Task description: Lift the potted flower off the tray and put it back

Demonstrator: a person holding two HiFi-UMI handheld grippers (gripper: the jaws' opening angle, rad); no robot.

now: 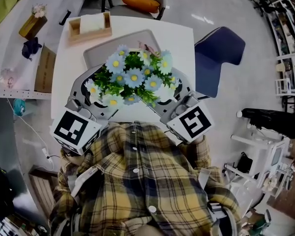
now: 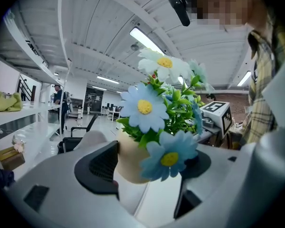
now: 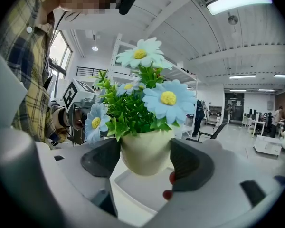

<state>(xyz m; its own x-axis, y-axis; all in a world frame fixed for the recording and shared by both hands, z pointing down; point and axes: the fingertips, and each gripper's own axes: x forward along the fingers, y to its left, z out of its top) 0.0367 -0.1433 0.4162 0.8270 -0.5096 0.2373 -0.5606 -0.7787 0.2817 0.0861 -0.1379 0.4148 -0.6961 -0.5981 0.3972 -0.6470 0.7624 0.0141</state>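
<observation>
head view is showing the potted flower (image 1: 132,77) hanging above the tray's (image 1: 96,53) near end. the left hand-held gripper (image 2: 149,165) and right hand-held gripper (image 3: 145,159) are both squeezing its smooth pot (image 3: 143,146). it is looking light and slippery, so gripping the pot, not the petals, is seeming best.

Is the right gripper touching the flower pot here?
Touching. In the right gripper view, the right gripper has both pads pressed against opposite sides of the flower pot.
</observation>
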